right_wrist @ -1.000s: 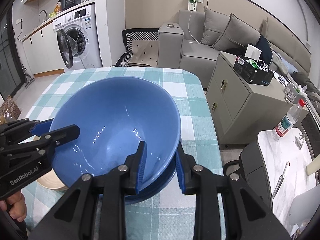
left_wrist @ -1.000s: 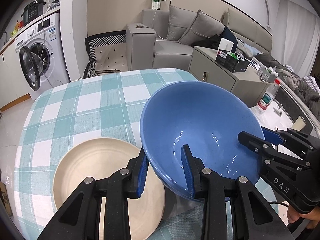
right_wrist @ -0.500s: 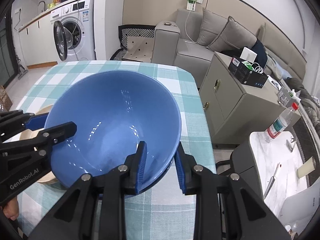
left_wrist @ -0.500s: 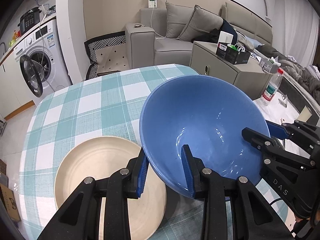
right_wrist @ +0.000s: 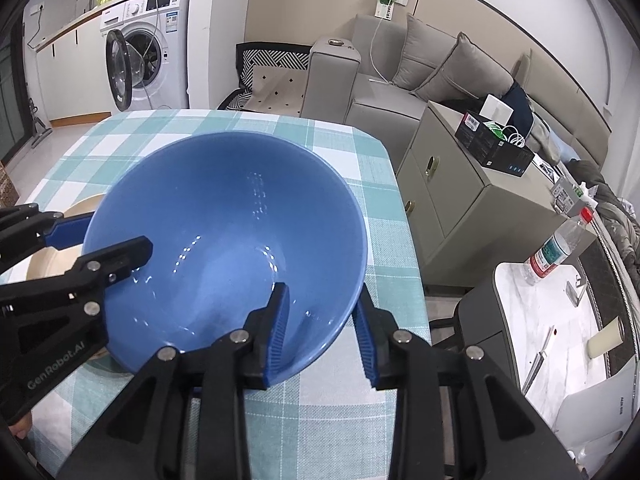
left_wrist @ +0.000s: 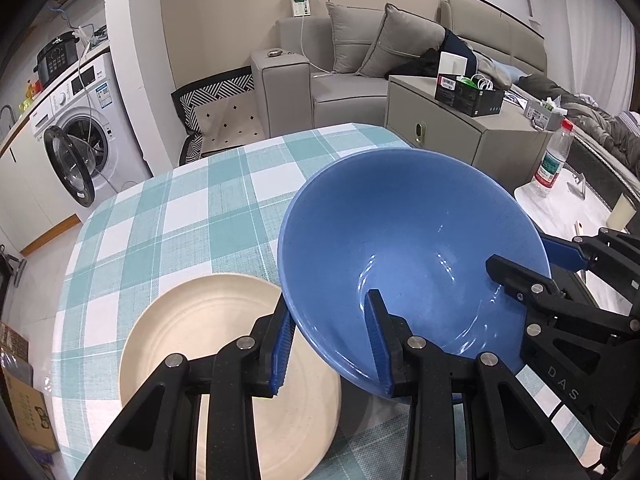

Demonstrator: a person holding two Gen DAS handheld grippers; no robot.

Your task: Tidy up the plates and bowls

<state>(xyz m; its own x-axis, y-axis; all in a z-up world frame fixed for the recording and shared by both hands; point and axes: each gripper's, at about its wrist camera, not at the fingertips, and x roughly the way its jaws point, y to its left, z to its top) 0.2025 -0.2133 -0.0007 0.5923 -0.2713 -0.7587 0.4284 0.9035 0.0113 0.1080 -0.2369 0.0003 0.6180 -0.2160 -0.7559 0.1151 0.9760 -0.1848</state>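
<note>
A large blue bowl [left_wrist: 400, 232] [right_wrist: 224, 208] sits on the checked table [left_wrist: 180, 220], its left side over a cream plate [left_wrist: 208, 340] [right_wrist: 48, 262]. A sliver of blue shows under its base. My left gripper [left_wrist: 330, 340] straddles the bowl's near-left rim, one finger inside and one outside. Its jaws are opening and look loose around the wall. My right gripper [right_wrist: 322, 332] straddles the near-right rim the same way. Its jaws are opening too, and tablecloth shows between the outer pad and the bowl. Each gripper appears in the other's view.
The table's right edge [right_wrist: 404, 216] runs close beside the bowl. Past it stand a grey cabinet [right_wrist: 460, 200] and a low white table with a water bottle [right_wrist: 556, 250]. A sofa [left_wrist: 360, 72] and a washing machine [left_wrist: 88, 128] lie beyond the far edge.
Both pairs of jaws have widened a little around the bowl's rim. The bowl and the plate keep their places on the table.
</note>
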